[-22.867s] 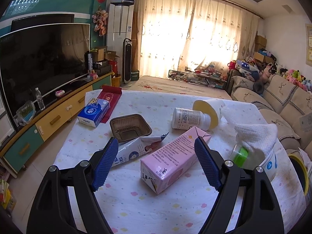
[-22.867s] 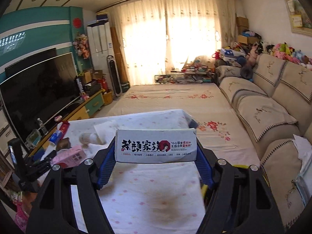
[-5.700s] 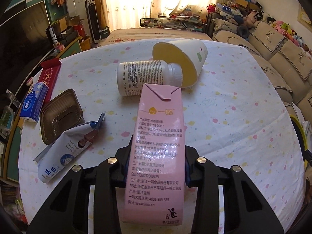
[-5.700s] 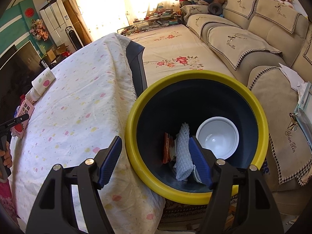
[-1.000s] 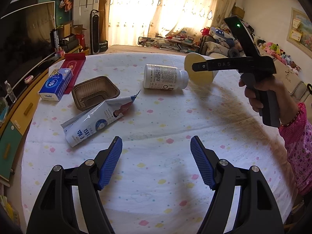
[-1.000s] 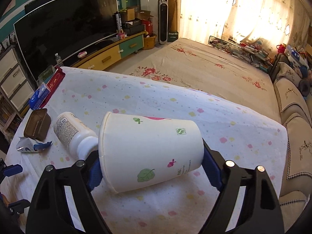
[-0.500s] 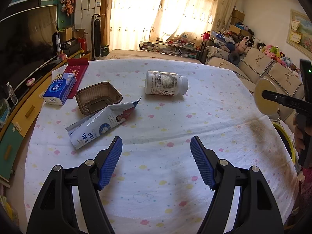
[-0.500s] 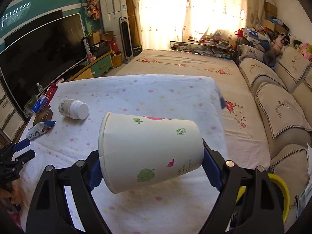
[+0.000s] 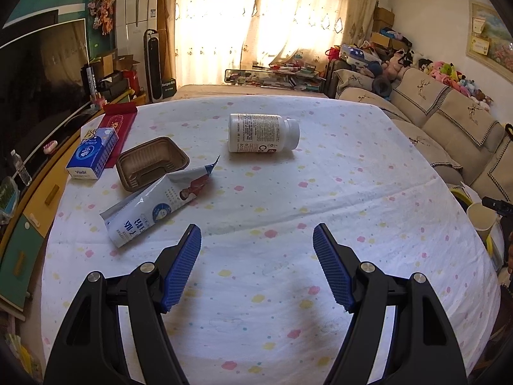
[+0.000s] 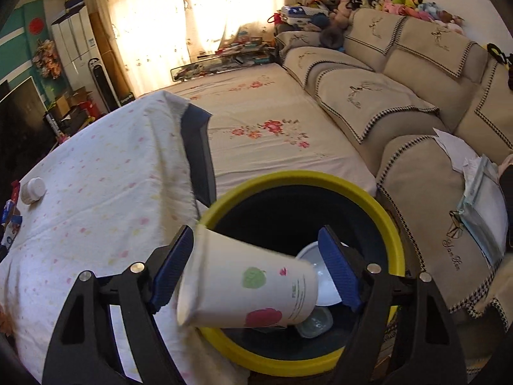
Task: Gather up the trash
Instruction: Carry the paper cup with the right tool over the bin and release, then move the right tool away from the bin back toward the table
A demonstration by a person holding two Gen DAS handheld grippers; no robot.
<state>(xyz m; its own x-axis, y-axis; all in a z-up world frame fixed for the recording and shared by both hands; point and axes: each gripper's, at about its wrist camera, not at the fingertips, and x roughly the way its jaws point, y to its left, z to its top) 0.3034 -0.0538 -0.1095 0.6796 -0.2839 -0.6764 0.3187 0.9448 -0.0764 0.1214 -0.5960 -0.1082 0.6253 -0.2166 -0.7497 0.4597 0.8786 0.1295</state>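
Paper cup (image 10: 247, 288) lies sideways between the closing pads of the right gripper (image 10: 256, 269), over the yellow-rimmed bin (image 10: 368, 205); release it only when fully above the opening. Left gripper (image 9: 256, 266) is wide apart, empty.

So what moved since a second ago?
The right gripper carried the paper cup off the table, away from the white bottle, to over the yellow-rimmed bin; its jaws are closing with the cup between them. The left gripper stayed open and empty; bottle, brown tray, pouch and blue box lie unmoved.
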